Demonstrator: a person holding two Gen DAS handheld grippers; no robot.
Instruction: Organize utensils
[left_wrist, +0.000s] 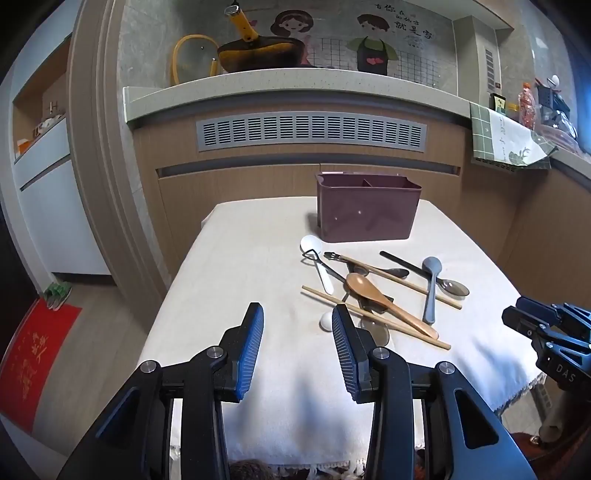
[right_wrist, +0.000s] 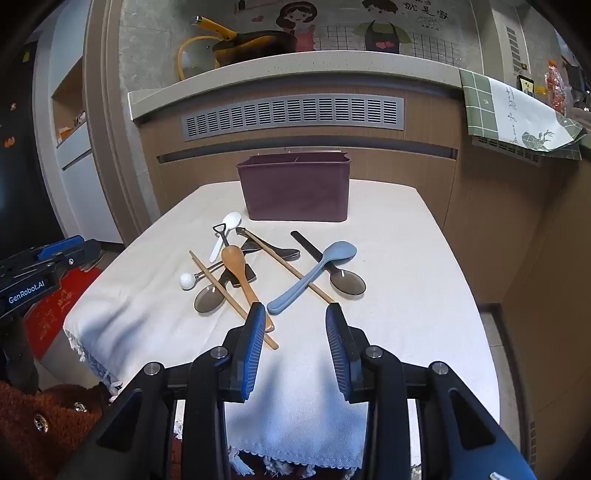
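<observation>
Right wrist view: a big desk (right_wrist: 388, 258) with a white cloth stands by a kitchen wall. At its far side sits a dark red box (right_wrist: 295, 192) with nothing in it. Before the box lies a messy pile of spoons and chopsticks. The blue spoon (right_wrist: 314, 273) lies slanted, its handle end just ahead of the right claw (right_wrist: 295, 314), which is open and holds nothing. I think that claw is nearer. The left claw (left_wrist: 297, 317) is open too, with the pile off to its right.
</observation>
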